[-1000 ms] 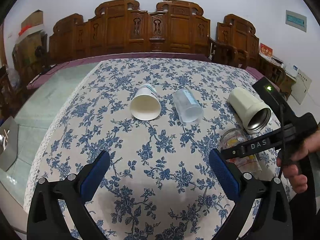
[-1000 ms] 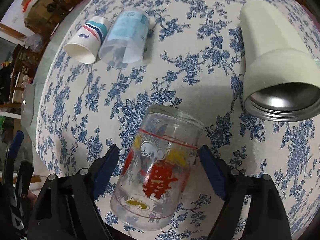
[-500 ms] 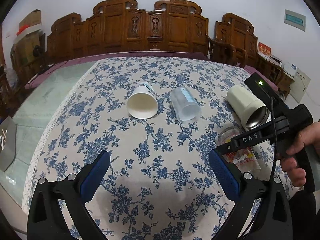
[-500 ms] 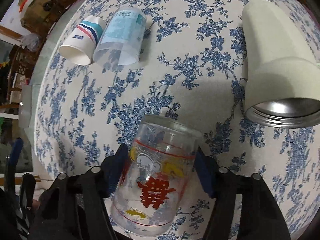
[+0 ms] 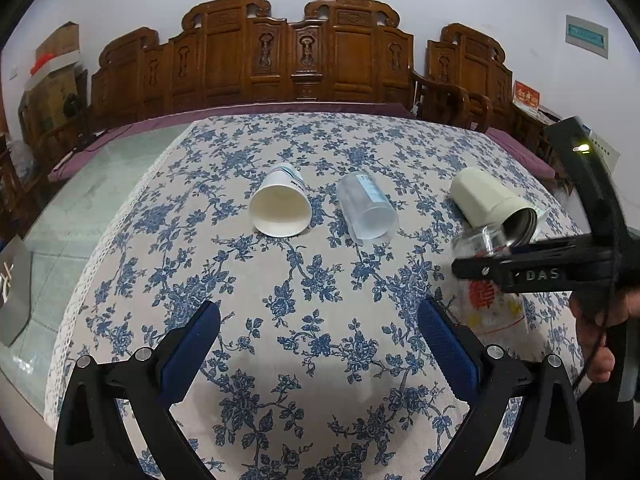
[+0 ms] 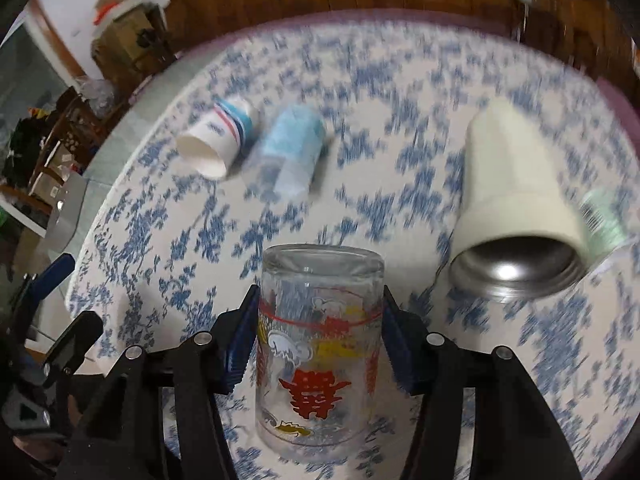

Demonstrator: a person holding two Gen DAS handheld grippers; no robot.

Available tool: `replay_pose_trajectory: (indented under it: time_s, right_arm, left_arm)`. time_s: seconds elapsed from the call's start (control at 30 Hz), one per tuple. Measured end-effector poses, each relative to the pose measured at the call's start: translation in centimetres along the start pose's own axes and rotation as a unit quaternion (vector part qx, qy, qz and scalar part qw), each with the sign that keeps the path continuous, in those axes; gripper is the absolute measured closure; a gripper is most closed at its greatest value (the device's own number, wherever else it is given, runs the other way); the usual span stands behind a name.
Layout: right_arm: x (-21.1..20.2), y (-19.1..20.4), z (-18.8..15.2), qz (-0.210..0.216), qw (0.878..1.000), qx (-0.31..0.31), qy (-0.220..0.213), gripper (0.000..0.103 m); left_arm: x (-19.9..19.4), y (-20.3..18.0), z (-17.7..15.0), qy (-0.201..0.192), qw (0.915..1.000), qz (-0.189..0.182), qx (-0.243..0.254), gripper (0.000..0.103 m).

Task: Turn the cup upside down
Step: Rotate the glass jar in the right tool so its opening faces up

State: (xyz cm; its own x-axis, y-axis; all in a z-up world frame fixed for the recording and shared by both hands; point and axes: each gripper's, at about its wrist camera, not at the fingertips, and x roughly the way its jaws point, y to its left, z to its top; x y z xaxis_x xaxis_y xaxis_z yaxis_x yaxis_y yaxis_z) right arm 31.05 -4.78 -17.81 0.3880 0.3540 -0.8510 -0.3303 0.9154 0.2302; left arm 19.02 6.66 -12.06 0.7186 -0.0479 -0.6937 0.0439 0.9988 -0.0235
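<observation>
Fingers point(image 6: 394, 344) (right gripper point(image 6: 320, 340)) clamp glass cup point(image 6: 318, 344).

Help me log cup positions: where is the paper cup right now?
The paper cup lies on its side mid-table in the left wrist view, just left of the clear plastic cup, its mouth facing the camera.

1. The metal-lined cup point(image 5: 494, 206) lies on its side on the surface point(image 5: 320, 280), its mouth toward the camera.
2. Left of it, well apart, the plastic cup point(image 5: 368, 210) lies on its side.
3. Further left of the metal-lined cup, just beside the plastic cup, lies the paper cup point(image 5: 280, 206).
4. In front of the metal-lined cup, near its mouth, the glass cup point(image 6: 318, 344) sits between the fingers of the right claw point(image 6: 318, 346).
5. Behind the metal-lined cup, beyond the surface, stands a wooden bench point(image 5: 296, 60).
</observation>
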Motion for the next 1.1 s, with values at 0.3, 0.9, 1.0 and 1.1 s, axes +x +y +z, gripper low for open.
replay_pose_trajectory:
  time_s: [0.3, 0.9, 1.0, 1.1]
  right_arm:
    - [-2.2, 1.4, -1.7, -0.054, 0.993, -0.069, -0.080, 0.044]
    - [-1.3, 2.0, -1.7, -0.055, 0.991, -0.077, -0.092, 0.044]
    - [-1.7, 1.7, -1.8, -0.046, 0.992, -0.067, -0.096, 0.043]
    - [-2.7, 1.6, -2.6, -0.041, 0.992, -0.058, -0.104, 0.041]
  left_arm:
    - [0.0, -0.1, -0.1, 0.000, 1.0000, 0.002, 0.001, 0.008]
    - [0.0, -0.4, -0.1, -0.002, 1.0000, 0.003, 0.007, 0.008]
    - [-0.1, -0.5, -0.1, -0.003, 1.0000, 0.003, 0.007, 0.008]
    - [-0.3, -0.7, -0.1, -0.002, 1.0000, 0.004, 0.008, 0.008]
